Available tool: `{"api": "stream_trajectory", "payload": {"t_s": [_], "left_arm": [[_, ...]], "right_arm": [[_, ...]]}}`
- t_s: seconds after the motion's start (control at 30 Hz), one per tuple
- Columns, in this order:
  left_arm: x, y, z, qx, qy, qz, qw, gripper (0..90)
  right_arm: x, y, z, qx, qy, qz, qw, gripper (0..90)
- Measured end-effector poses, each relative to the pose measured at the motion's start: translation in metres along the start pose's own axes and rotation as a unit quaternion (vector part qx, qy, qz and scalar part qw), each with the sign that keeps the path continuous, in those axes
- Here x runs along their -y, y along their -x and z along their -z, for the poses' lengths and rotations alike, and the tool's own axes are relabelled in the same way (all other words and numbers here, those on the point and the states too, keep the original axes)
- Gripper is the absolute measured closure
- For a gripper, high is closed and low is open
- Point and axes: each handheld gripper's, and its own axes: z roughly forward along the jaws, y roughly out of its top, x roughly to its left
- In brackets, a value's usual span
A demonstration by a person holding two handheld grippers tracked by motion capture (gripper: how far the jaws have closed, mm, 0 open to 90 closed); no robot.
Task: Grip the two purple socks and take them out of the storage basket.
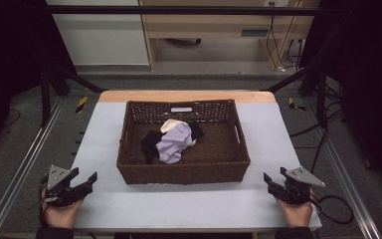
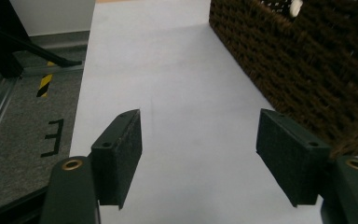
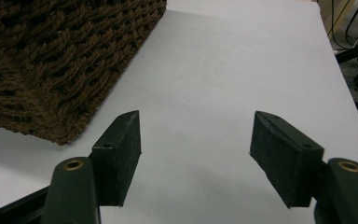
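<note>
A dark brown woven basket [image 1: 129, 169] stands in the middle of the white table [image 1: 179, 204]. Inside it lies a pile of cloths: a lilac one [image 1: 175, 143], a black one [image 1: 150, 143] and a cream one [image 1: 171, 124]. My left gripper [image 1: 83, 177] rests at the table's front left corner, open, with nothing between its jaws. My right gripper [image 1: 274, 178] sits at the front right corner, also open and empty. The left gripper view has the basket's wall [image 2: 307, 60] to the right of the gripper [image 2: 198, 154]. In the right gripper view the basket's corner [image 3: 51, 70] is to the left of the gripper [image 3: 196, 154].
Metal rails [image 1: 20, 164] run along both sides of the table. Cables [image 1: 335, 209] trail on the floor at the right. A wooden cabinet [image 1: 219, 30] stands beyond the far edge. Bare table surface lies in front of the basket and on both sides of it.
</note>
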Motion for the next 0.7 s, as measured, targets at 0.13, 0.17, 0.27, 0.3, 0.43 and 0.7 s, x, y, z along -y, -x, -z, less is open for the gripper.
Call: {"api": "stream_trajectory", "payload": {"t_s": [0.13, 0.17, 0.27, 0.3, 0.43, 0.7], "left_arm": [[-0.007, 0.004, 0.004, 0.004, 0.013, -0.001, 0.9999, 29.5], [-0.011, 0.007, 0.007, 0.008, 0.020, -0.004, 0.9998, 29.5], [-0.018, 0.010, 0.010, 0.014, 0.027, -0.006, 0.9995, 29.1], [-0.020, 0.012, 0.011, 0.016, 0.030, -0.007, 0.9994, 28.9], [-0.030, 0.017, 0.013, 0.022, 0.042, -0.009, 0.9989, 29.1], [-0.046, 0.027, 0.013, 0.030, 0.055, -0.030, 0.9976, 32.8]], "right_arm": [[0.000, 0.000, 0.000, -0.002, 0.000, -0.004, 1.0000, 33.3], [0.000, 0.000, 0.000, -0.002, 0.001, -0.002, 1.0000, 33.4], [0.000, 0.000, -0.001, -0.001, -0.001, 0.002, 1.0000, 33.6], [0.000, 0.000, -0.001, -0.002, -0.001, 0.002, 1.0000, 33.7], [0.000, 0.000, -0.001, -0.003, -0.002, 0.000, 1.0000, 34.3], [-0.001, 0.001, 0.000, -0.012, -0.005, -0.002, 0.9999, 41.8]]}}
